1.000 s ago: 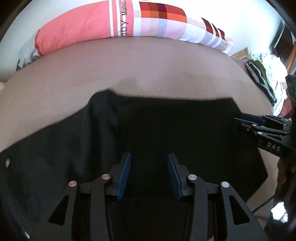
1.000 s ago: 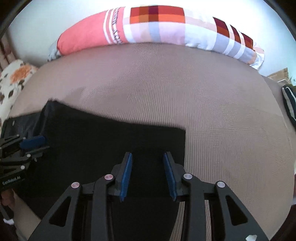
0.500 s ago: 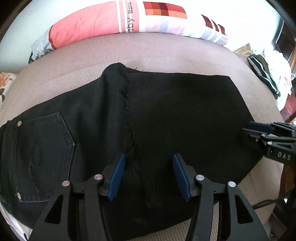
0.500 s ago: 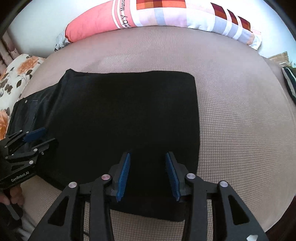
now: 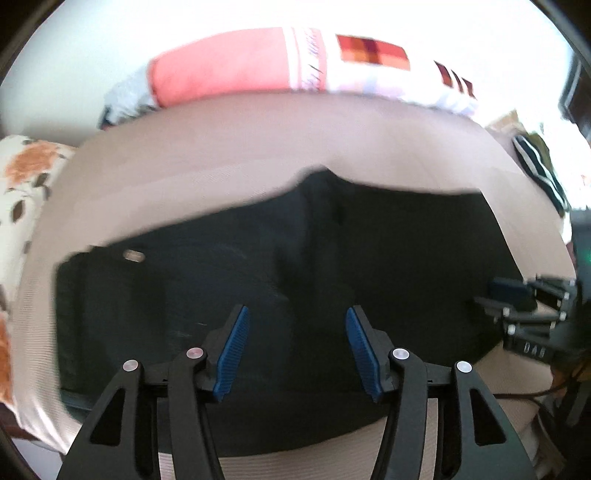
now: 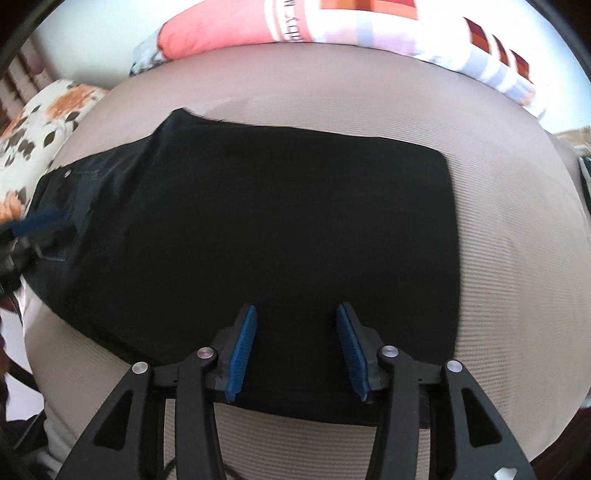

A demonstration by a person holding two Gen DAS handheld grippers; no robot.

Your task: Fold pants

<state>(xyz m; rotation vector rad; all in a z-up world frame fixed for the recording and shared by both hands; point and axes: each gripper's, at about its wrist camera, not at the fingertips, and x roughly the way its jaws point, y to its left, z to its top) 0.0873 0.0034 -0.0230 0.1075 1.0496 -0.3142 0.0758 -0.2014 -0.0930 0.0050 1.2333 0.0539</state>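
Black pants (image 6: 280,221) lie folded flat on a beige bed (image 6: 517,258); they also show in the left wrist view (image 5: 258,277), waist and a rivet to the left. My left gripper (image 5: 293,352) is open and empty above the near edge of the pants. My right gripper (image 6: 295,349) is open and empty above the near edge of the folded leg part. The left gripper also shows at the left edge of the right wrist view (image 6: 33,229). The right gripper shows at the right edge of the left wrist view (image 5: 517,306).
A long pink and checked pillow (image 6: 332,26) lies along the far edge of the bed. A floral cushion (image 6: 40,122) sits at the left. Striped clothes (image 5: 539,170) lie off the right side.
Both grippers have lifted up and back from the pants, staying open. The left wrist view is blurred from motion and has swung left, showing the waist end.
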